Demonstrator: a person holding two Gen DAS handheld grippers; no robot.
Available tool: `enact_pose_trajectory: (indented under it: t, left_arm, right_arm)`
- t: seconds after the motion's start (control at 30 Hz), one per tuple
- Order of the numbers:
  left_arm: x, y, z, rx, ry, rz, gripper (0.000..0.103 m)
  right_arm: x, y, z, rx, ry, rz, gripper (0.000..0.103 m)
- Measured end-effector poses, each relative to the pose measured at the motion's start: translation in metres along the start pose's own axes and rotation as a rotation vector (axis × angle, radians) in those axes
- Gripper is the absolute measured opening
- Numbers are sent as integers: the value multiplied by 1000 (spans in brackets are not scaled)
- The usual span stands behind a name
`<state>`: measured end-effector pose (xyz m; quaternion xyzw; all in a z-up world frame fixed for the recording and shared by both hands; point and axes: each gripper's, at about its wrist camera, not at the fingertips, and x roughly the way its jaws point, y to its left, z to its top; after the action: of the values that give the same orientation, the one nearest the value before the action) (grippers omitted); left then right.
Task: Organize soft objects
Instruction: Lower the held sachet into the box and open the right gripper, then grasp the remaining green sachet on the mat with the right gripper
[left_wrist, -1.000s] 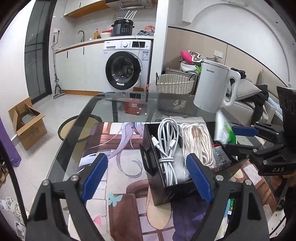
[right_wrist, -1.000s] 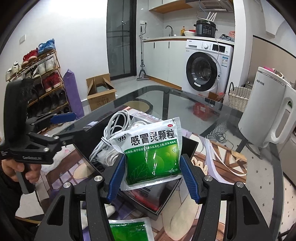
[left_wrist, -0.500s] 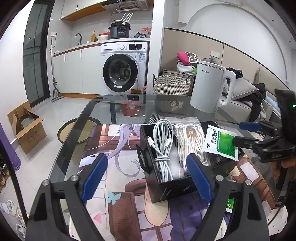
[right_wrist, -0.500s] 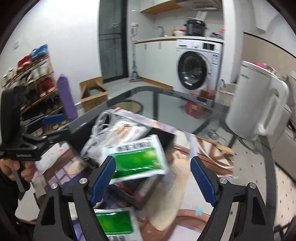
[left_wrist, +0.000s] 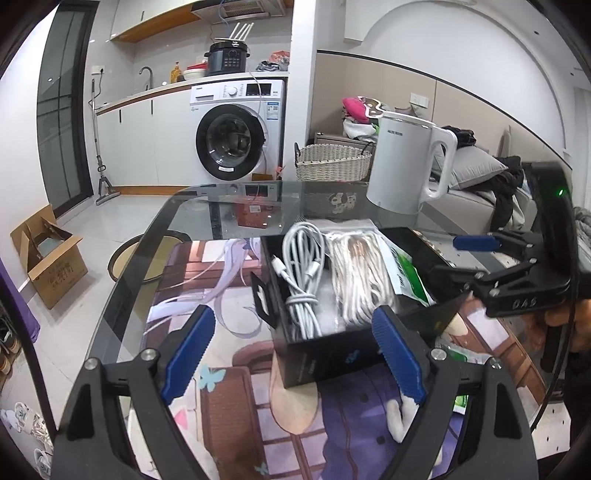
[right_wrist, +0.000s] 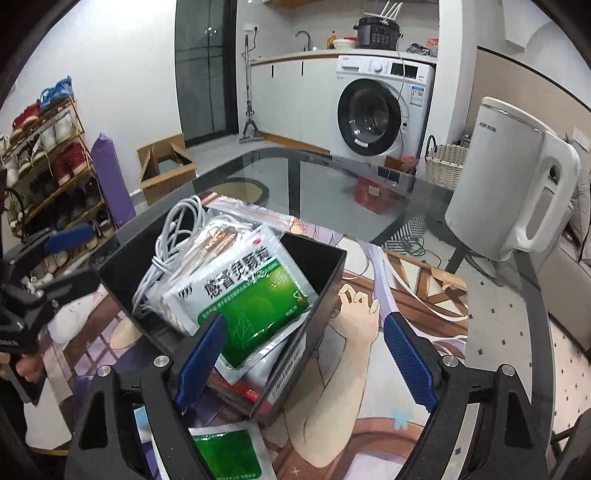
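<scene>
Right wrist view shows our right claw (right_wrist: 303, 354) spread wide, holding nothing; the green packet (right_wrist: 251, 295) lies just ahead of its left finger, leaning in the black box (right_wrist: 325, 280) on the white cables (right_wrist: 173, 236). The packet sits high and tilted, so we think it may slide over the near wall, or the finger may catch it when we pull back. A second packet (right_wrist: 225, 456) waits below the claw. Our left claw (left_wrist: 291, 350) is also spread and empty, with the box just ahead; a push there could shift the box.
</scene>
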<state>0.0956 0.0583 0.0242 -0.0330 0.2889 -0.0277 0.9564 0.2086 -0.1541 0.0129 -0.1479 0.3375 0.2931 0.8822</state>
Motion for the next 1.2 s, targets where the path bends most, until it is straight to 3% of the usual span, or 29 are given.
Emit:
enact_pose_trajectory:
  t: [0.33,0.57,0.83,1.2]
  left_arm:
    - [-13,-18,-13,14,9,-26,102]
    - [-22,-30,-20,43,17,-22,103]
    - [-33,-42,-22,106,26,-46,103]
    - [-23,-59,-34,203,105,-86,103]
  right_arm:
    - [-46,-3,-31,68,-74,61,93]
    - [-71,5,-49,66,-92,65,102]
    - [-79,10,-64,76,-66,79,102]
    - [-61,20,-74,36,10,119,102]
